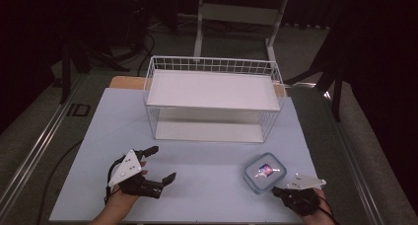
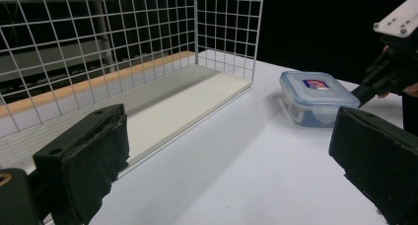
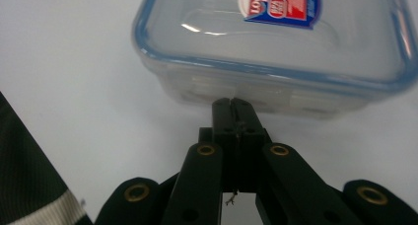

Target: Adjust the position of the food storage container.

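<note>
- A blue and red label (image 3: 281,7) is seen on the container (image 3: 276,42) lid, just ahead of the right gripper (image 3: 231,106) tips; "LOCK" is partly legible
- Remaining print is blurred

The container (image 1: 264,172) is a small, square, clear plastic box with rounded corners. A blue-rimmed transparent lid is fitted on top and carries a red-and-blue label at its centre. It sits upright and level on the desk (image 1: 197,161), at the near right, closed.
</note>
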Motion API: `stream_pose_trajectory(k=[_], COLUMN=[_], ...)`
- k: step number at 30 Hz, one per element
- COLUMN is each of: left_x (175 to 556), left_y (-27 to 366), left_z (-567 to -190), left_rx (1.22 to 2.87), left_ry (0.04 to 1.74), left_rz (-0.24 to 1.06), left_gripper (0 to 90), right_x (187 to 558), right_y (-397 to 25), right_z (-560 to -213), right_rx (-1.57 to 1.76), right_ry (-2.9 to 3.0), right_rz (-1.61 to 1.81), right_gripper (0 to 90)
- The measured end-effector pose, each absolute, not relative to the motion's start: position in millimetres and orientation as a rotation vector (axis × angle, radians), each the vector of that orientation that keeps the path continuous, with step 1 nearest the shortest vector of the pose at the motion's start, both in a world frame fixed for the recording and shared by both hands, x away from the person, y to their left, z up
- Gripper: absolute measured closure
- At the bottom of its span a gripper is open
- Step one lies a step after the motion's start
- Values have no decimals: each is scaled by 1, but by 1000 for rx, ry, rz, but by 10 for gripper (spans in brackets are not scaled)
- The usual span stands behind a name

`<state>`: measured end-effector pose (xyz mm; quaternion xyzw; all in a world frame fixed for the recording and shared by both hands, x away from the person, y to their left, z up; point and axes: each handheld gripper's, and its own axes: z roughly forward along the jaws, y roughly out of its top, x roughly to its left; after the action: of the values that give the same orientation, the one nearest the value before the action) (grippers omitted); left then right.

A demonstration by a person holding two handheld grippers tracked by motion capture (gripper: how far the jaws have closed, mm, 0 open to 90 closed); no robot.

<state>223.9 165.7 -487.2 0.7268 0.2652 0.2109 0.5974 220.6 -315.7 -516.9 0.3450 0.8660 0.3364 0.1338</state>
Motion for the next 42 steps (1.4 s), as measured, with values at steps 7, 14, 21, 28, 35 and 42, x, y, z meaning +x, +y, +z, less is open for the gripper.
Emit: stream_pose_trajectory(k=[7,14,21,28,35,42], left_x=[224,223,222,223,224,225], left_y=[166,167,167,166,168,169], left_z=[-486,-486,-486,-486,-487,-488], left_rx=[1686,1687,1688,1694,1692,1694], left_ry=[615,610,612,615,630,635], left_rz=[494,498,499,500,503,499], left_gripper=[28,28,28,28,28,28], right_x=[236,252,240,248,272,287], right_y=[-291,-264,-271,-311,-336,-329], right_z=[-513,-515,-497,-482,-498,-517], right_rx=[899,819,845,1022,1210,1242], right_ry=[2563,2601,2553,2374,2315,2378], right_rz=[967,958,1069,1088,985,928], right_gripper=[900,900,900,900,900,900])
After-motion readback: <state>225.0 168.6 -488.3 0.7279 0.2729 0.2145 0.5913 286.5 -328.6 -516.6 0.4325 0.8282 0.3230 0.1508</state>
